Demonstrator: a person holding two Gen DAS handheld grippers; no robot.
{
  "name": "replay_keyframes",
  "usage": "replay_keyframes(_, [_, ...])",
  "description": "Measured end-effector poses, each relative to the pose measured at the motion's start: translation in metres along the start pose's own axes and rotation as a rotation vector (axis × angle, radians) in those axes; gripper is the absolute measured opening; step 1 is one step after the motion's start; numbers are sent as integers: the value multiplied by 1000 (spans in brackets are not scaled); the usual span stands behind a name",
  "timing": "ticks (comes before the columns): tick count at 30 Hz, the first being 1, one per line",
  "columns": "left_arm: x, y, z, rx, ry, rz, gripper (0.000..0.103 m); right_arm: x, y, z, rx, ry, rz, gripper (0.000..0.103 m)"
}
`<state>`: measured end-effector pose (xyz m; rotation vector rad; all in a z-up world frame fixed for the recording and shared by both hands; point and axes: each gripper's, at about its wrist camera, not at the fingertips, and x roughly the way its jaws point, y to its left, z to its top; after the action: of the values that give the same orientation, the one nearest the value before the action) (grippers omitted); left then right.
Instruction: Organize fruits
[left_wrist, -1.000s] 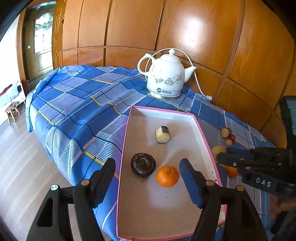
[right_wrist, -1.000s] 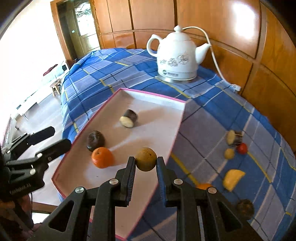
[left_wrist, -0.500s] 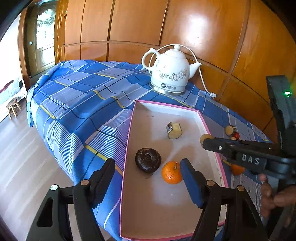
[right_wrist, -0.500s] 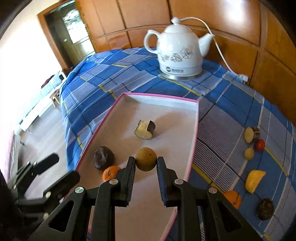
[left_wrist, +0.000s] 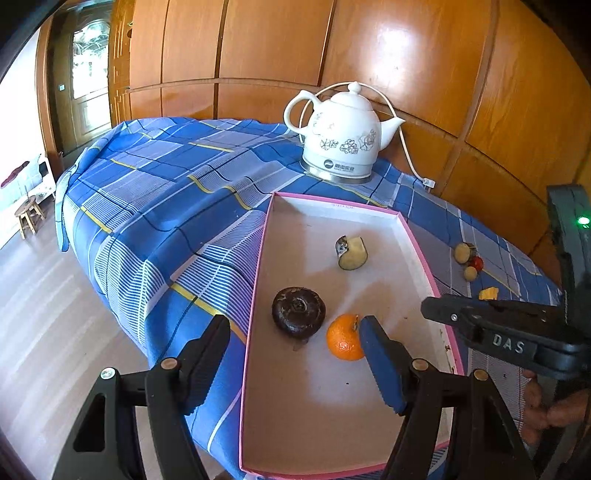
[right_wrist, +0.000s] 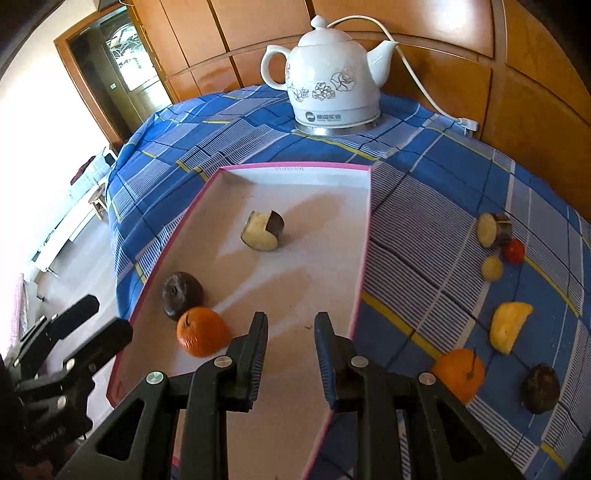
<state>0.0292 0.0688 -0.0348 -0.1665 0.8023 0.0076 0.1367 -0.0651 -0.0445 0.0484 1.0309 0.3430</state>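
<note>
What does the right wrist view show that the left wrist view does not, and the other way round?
Only the right wrist view: a loose orange and a loose dark round fruit, both on the blue checked cloth. Only the left wrist view: a person's hand at the lower right edge. Both: the pink-rimmed cardboard tray, the white flowered kettle, and in the tray an orange, a dark brown fruit and a cut pale piece.

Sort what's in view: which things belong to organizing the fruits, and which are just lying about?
Job: pink-rimmed tray, its orange, dark round fruit, cut chunk; on the cloth, second orange, yellow wedge, dark fruit, red fruit, small yellow fruit, cut stub.
Lying about: white kettle, cord, wooden stool.
</note>
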Motion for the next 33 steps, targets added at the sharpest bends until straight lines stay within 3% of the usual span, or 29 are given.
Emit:
replay_keyframes(16, [-7, -20, -5, 67, -11, -19, 73, -40, -4, -16, -70, -70, -68, 34])
replay_keyframes(33, [-6, -48, -11, 153, 5, -36, 73, -77, -67, -26, -33, -87, -191, 34])
